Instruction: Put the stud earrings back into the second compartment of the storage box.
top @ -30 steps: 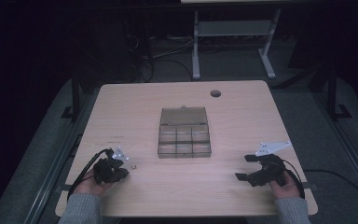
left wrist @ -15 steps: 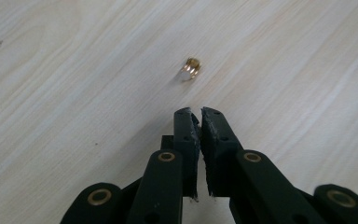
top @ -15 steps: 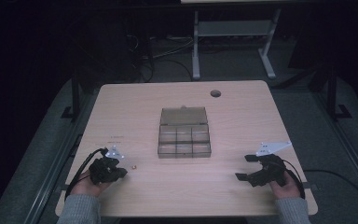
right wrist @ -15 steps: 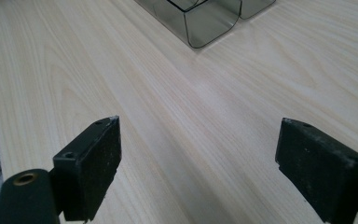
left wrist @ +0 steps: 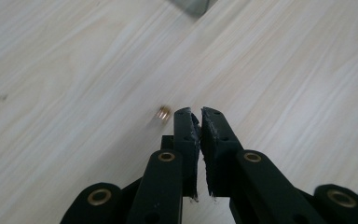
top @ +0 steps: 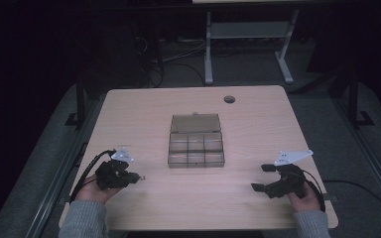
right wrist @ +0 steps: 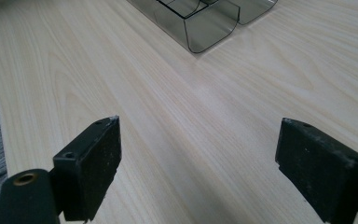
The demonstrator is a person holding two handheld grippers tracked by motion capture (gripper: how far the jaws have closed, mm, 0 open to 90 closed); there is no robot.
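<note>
A: Item one, the surface?

B: Light wood-grain table [top: 144, 119], rounded corners, one round cable hole [top: 229, 99] near the far edge. Dark metal frame rails run along both sides.

A: On it?

B: Clear smoky compartment box [top: 196, 141] at the centre, lid open and lying back toward the far side, six cells in two rows. The cells look empty, though the high view is too dim to be sure. One small brass-coloured piece [left wrist: 163, 112], blurred, lies on the bare wood just beside the left gripper's tip.

A: Tools?

B: Left gripper [top: 135, 177] at the near left, held low over the table, jaws drawn together with a thin slit between the pads and nothing in them. Right gripper [top: 263, 177] at the near right, jaws spread wide over bare wood, the box corner [right wrist: 205, 28] ahead of it.

A: Room?

B: Dark. Grey floor [top: 372, 134], a pale metal stand [top: 248, 34] beyond the table, cables [top: 178, 52] on the floor beside it. Grey sleeves [top: 84, 218] at the bottom edge.
</note>
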